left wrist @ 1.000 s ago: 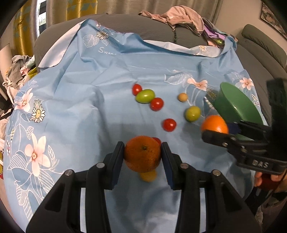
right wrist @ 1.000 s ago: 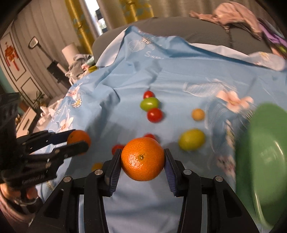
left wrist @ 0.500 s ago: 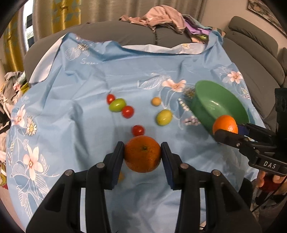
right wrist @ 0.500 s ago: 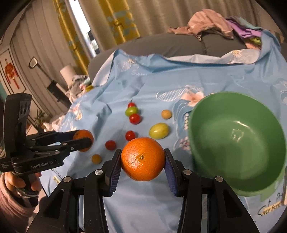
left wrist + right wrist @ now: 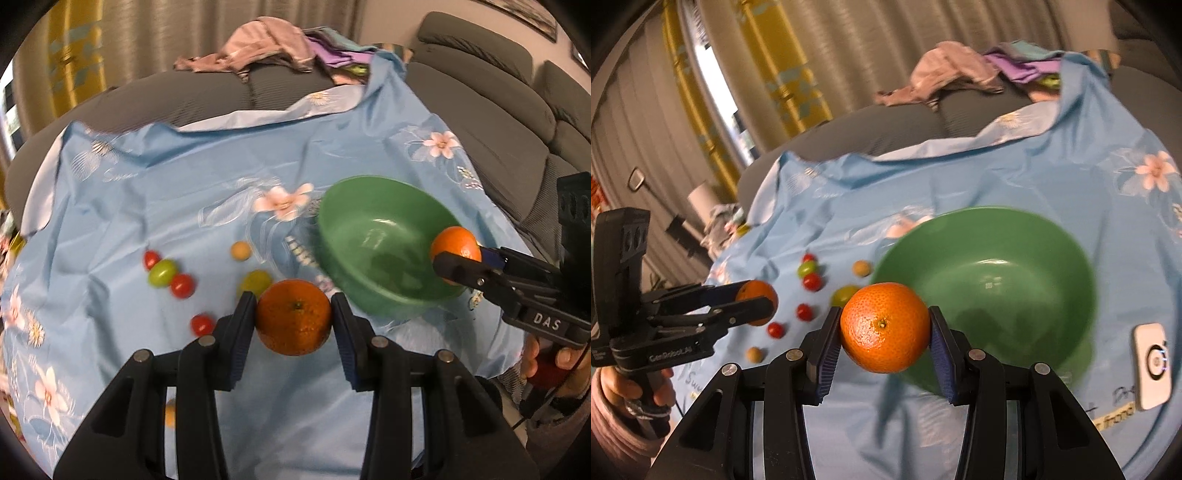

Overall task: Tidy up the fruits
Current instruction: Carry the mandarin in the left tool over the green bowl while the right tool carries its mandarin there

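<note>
My left gripper (image 5: 294, 321) is shut on an orange tangerine (image 5: 293, 322), held above the blue cloth just left of the green bowl (image 5: 354, 225). My right gripper (image 5: 884, 326) is shut on a second tangerine (image 5: 885, 327), held over the near rim of the bowl (image 5: 1071, 236). In the left wrist view the right gripper (image 5: 458, 254) holds its tangerine (image 5: 456, 242) over the bowl's right rim. In the right wrist view the left gripper (image 5: 757, 301) shows at the left with its tangerine (image 5: 759, 291). The bowl holds nothing.
Small red (image 5: 182, 286), green (image 5: 161, 272) and yellow (image 5: 241, 251) tomatoes lie on the flowered blue cloth (image 5: 184, 184) left of the bowl. A white device (image 5: 1150, 365) lies on the cloth right of the bowl. Clothes (image 5: 266, 48) are heaped on the grey sofa behind.
Both grippers have lifted and moved right toward the green bowl, each still holding its tangerine. The right one has come over the bowl's rim.
</note>
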A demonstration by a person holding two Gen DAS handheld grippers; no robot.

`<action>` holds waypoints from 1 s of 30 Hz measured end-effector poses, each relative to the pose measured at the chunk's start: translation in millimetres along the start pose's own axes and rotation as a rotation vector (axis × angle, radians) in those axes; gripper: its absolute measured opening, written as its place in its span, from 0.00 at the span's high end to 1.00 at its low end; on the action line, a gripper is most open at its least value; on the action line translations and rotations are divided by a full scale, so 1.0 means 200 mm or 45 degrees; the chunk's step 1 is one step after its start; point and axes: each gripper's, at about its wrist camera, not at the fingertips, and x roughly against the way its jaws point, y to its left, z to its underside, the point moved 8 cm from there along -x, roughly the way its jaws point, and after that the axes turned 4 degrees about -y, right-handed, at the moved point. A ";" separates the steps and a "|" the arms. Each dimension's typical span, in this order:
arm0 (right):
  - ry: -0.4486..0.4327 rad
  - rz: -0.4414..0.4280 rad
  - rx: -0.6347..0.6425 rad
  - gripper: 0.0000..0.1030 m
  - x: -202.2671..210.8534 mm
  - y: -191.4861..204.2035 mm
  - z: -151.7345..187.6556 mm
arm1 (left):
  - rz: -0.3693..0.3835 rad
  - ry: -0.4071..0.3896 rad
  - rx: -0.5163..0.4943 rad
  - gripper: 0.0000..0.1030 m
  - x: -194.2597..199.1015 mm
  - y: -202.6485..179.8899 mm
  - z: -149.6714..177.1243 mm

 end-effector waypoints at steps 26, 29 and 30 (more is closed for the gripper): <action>0.022 0.140 -0.084 0.54 -0.04 -0.37 0.03 | 0.152 0.147 -0.174 0.59 -0.48 -0.42 -0.13; 0.044 0.134 -0.060 0.54 -0.07 -0.34 0.04 | 0.142 0.183 -0.151 0.59 -0.50 -0.39 -0.09; 0.053 0.134 -0.056 0.54 -0.08 -0.34 0.05 | 0.141 0.190 -0.146 0.59 -0.50 -0.38 -0.08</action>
